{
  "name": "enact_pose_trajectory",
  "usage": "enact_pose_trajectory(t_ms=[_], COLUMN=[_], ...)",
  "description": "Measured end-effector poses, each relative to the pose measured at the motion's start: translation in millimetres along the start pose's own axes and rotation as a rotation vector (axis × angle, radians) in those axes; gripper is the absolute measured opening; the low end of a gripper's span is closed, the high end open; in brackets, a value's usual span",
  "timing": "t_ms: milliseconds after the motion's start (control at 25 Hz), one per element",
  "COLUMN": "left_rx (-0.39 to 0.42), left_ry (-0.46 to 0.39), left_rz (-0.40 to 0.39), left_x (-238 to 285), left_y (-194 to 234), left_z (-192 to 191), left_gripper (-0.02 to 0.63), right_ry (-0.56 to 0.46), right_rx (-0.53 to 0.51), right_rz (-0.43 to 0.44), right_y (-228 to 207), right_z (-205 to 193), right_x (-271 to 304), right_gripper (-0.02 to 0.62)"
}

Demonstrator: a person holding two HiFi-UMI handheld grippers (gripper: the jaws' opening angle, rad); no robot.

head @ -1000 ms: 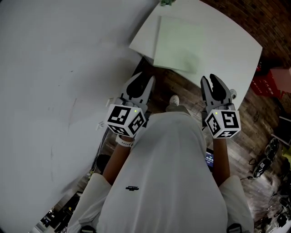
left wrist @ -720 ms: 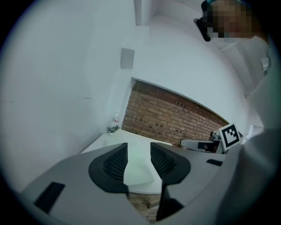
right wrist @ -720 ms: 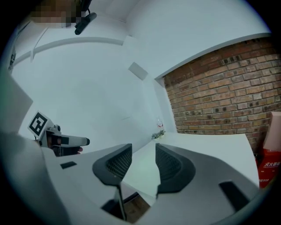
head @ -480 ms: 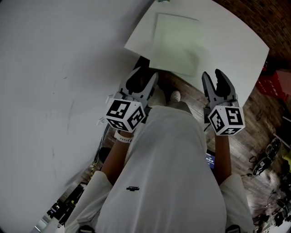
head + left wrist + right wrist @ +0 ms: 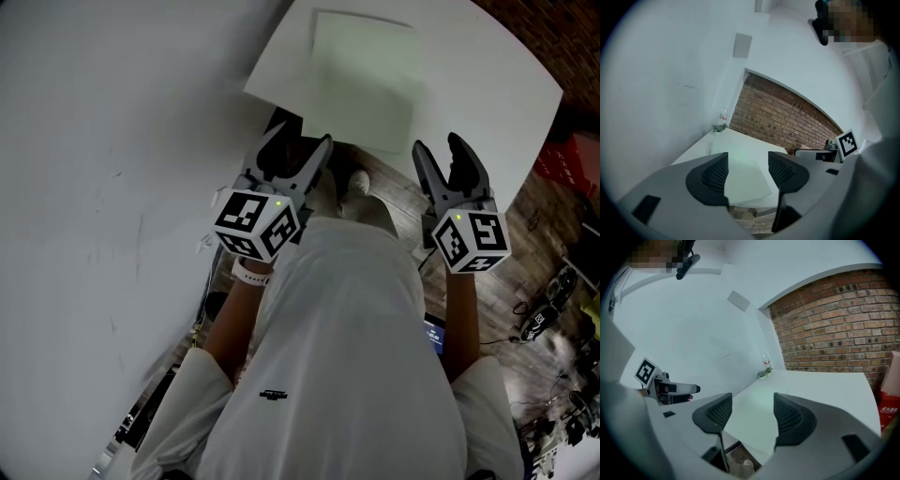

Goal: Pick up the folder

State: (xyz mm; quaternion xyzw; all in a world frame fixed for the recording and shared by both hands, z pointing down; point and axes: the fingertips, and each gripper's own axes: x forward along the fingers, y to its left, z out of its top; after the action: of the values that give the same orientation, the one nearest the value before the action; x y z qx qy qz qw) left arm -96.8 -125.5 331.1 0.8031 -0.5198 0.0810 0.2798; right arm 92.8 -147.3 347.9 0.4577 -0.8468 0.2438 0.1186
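The pale green folder [image 5: 366, 75] lies flat on the white table [image 5: 478, 84], its near edge close to the table's front edge. My left gripper [image 5: 298, 141] and right gripper [image 5: 438, 145] hover side by side just short of that edge, over the floor. Both are open with nothing between the jaws, which have just been opening. In the left gripper view the folder [image 5: 746, 180] shows through the gap of the left gripper [image 5: 747, 169]. The right gripper view frames the folder [image 5: 754, 430] between the jaws of the right gripper [image 5: 752, 414].
A white wall [image 5: 112, 141] runs along the left. A brick wall [image 5: 778, 117] stands behind the table, with a small plant [image 5: 764, 372] at the far corner. A red box [image 5: 577, 155] and cables [image 5: 544, 319] lie on the wooden floor at the right.
Both grippers have moved forward towards the table's near edge, and the jaws of both have spread wider. The folder has not moved.
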Motion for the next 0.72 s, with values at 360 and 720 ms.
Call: enact_pose_trajectory(t_ms=[360, 720], left_rx=[-0.027, -0.053], left_ry=[0.076, 0.157], left_rz=[-0.011, -0.017], left_x=[34.2, 70.0], left_y=[37.2, 76.5], left_z=[-12.9, -29.5], left_gripper=[0.304, 0.316], right_ry=[0.07, 0.139], right_rx=[0.031, 0.073], right_rz=[-0.017, -0.03], right_y=[-5.1, -17.9], right_z=[-15.4, -35.9], right_x=[37.6, 77.5], right_gripper=[0.335, 0.404])
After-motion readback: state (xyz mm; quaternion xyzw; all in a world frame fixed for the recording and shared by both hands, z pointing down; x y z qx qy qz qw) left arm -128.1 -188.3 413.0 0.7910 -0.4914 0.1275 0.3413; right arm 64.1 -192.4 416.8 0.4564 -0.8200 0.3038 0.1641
